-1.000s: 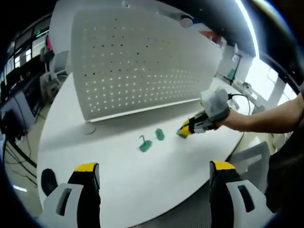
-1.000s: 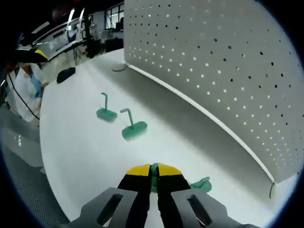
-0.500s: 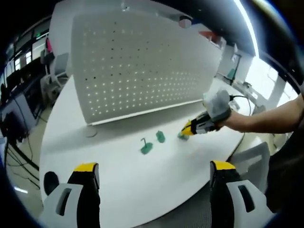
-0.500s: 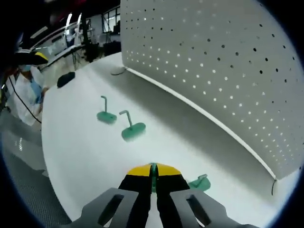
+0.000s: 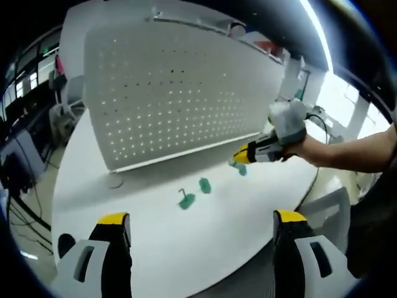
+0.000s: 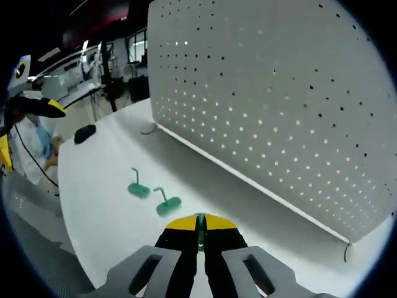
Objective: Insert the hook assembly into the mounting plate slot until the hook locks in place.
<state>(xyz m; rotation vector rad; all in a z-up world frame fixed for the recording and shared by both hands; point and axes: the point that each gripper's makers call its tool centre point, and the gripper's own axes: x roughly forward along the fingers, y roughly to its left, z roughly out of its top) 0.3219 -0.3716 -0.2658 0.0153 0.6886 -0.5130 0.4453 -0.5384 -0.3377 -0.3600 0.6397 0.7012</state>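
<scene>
A white pegboard panel (image 5: 180, 93) stands upright across the white table (image 5: 205, 248). Two green hooks (image 5: 185, 200) (image 5: 205, 185) lie on the table in front of it; in the right gripper view they are at the left (image 6: 138, 189) (image 6: 166, 205). My right gripper (image 5: 239, 158), held by a gloved hand, hangs above the table near the panel's lower right. It is shut on a thin green hook piece (image 6: 200, 225), facing the panel (image 6: 279, 105). Another green bit (image 5: 242, 169) shows just under its tip. My left gripper (image 5: 201, 226) stands wide open over the table's near edge, holding nothing.
A black oval object (image 5: 65, 244) (image 6: 85, 133) lies at the table's left end, and a flat round disc (image 5: 115, 181) sits by the panel's foot. The table's curved edge runs close in front. Office desks and a person (image 6: 28, 136) are beyond.
My right gripper has risen off the table with the green hook and come closer to the panel. The two loose hooks stay put. The left gripper remains open.
</scene>
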